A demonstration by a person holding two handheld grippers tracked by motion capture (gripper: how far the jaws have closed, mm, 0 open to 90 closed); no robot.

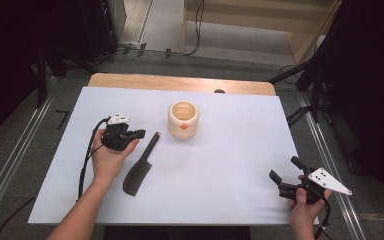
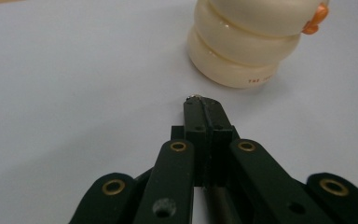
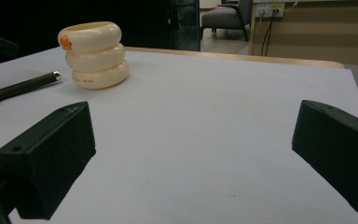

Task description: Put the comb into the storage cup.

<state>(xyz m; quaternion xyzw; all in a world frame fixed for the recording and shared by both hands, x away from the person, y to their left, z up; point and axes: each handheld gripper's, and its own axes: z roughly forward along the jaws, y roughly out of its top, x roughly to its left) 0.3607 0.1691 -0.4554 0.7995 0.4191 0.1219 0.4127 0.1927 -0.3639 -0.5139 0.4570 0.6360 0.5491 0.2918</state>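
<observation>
Two hand-held grippers over white table (image 1: pixel 220 170) | left gripper (image 1: pixel 132 135) clenched on black spatula (image 1: pixel 139 170) handle, blade resting near-left of cream ridged cup (image 1: pixel 183 119) | right gripper (image 1: pixel 286 175) released, idle near-right | judged: spatula grasped, not yet lifted or placed in cup

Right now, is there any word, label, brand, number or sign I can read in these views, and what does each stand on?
Small reddish print low on the side of the cream ribbed holder: too small and blurred to read in the left gripper view; in the right gripper view the same print shows as a faint smudge.
Black spatula, white table cover, left gripper and right gripper: no text visible.
</observation>
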